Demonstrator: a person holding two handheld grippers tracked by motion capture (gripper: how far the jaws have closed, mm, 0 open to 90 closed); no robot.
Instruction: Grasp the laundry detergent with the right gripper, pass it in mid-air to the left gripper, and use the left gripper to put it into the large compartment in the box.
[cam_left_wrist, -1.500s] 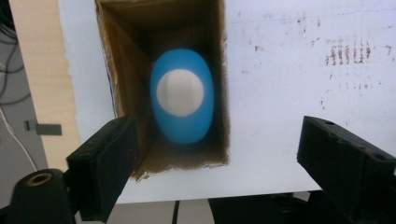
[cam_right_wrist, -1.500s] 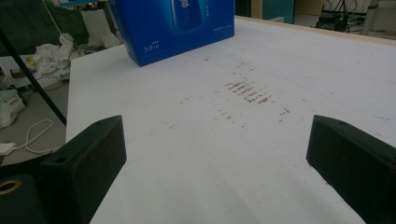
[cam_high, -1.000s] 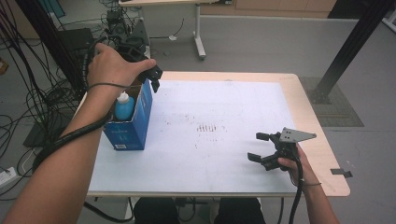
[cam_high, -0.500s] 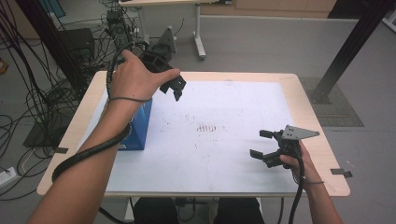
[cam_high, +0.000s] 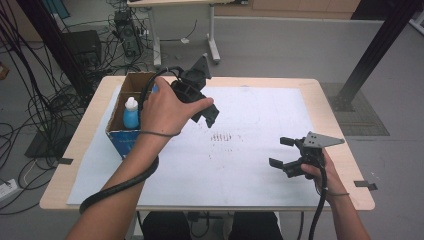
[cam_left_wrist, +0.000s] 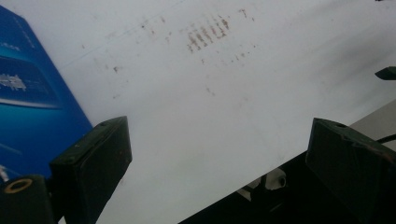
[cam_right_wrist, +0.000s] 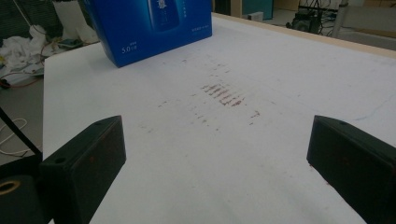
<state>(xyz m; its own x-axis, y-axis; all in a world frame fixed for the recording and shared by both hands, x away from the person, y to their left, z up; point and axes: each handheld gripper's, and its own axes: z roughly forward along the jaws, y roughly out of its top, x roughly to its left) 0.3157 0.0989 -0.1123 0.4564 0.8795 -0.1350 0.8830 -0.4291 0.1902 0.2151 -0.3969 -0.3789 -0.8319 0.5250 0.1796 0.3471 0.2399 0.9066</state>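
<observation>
Left claw (cam_high: 209, 116) has swung off the box (cam_high: 120, 131), released, bottle (cam_high: 131, 113) inside; right claw (cam_high: 286, 153) idles released. Withdraw clear of the box rim.

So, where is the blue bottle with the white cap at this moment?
In the high view the bottle stands upright inside the open blue box at the table's left side, just left of the left gripper.

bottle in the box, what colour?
Blue bottle with a white cap, standing in the box; clearest in the high view.
</observation>
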